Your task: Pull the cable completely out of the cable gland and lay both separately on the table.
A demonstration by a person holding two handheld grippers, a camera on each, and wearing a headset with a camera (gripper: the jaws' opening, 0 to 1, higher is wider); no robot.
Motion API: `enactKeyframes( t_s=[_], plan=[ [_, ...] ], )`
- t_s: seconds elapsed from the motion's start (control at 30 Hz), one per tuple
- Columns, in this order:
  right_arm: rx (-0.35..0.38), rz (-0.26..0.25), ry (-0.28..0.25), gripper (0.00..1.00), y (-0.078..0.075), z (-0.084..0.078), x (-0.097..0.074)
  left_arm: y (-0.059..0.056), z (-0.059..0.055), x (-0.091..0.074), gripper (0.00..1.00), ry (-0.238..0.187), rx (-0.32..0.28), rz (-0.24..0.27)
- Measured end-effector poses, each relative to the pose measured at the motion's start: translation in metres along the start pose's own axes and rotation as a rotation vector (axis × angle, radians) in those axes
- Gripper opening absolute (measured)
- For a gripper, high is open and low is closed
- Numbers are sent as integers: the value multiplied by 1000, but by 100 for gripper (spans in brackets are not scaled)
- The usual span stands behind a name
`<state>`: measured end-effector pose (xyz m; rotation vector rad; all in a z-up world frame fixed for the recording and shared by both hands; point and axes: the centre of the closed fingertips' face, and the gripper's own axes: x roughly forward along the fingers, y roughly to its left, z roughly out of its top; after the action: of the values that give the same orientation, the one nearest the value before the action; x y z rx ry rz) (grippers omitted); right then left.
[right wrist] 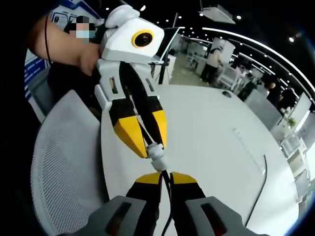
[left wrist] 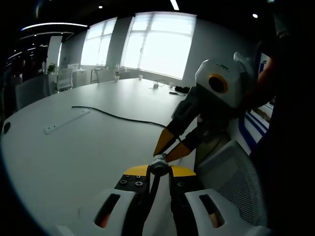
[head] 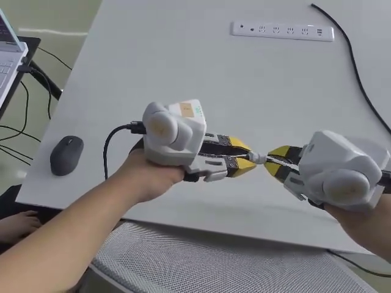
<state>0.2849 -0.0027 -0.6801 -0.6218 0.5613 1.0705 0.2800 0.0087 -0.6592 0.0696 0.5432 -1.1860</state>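
Broad white table (head: 183, 61) (mesh chair (head: 201, 256) at its edge) before bright office windows (left wrist: 157, 44).

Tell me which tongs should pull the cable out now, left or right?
Right, probably. The right tongs are shut on the cable, while the left tongs grip the cable gland, so the left can hold steady.

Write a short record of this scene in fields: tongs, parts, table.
left tongs: shut on the cable gland
right tongs: shut on the cable, just beyond the cable gland
cable: seemingly not yet out of the cable gland
position: both held above the table edge
on table: power strip, mouse
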Motion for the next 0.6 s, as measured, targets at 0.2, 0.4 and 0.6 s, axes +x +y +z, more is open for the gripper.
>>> enactKeyframes(
  t_s=[0.2,0.4,0.6],
  plan=[
    [10,-4,-2,1,0,-2,0,-3,0,1,15,2,0,-5],
    [39,-7,-5,0,-2,-4,0,-2,0,2,15,3,5,-7],
    [88,-11,-3,0,-6,-8,0,-1,1,2,15,-2,2,-4]
  ],
)
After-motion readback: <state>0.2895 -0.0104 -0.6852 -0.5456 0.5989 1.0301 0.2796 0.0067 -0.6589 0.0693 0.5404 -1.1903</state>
